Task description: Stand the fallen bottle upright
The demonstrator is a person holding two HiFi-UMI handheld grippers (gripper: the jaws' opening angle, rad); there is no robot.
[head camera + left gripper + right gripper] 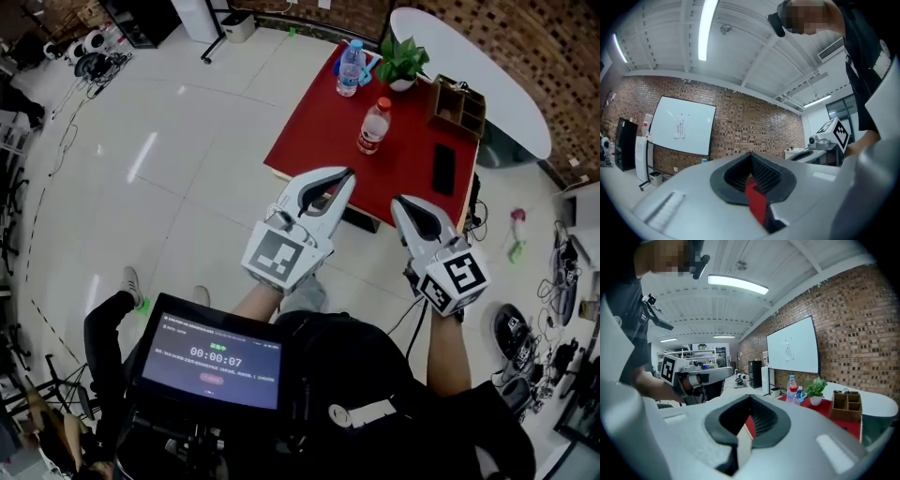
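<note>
Two clear bottles stand upright on the red table (319,131): one with a red cap (373,126) near the middle and one with a blue label (350,67) at the far edge. No bottle lies on its side. My left gripper (348,173) hangs shut and empty just short of the table's near edge. My right gripper (401,202) is beside it, also shut with nothing held. In the right gripper view the closed jaws (749,404) point toward the table, where a bottle (791,389) shows next to the plant. The left gripper view shows closed jaws (751,161).
A potted plant (403,61), a wooden organizer (457,108) and a black phone (443,169) share the table. A white table (487,75) stands behind it. A screen (211,361) sits at my chest. Cables and gear lie on the floor at right.
</note>
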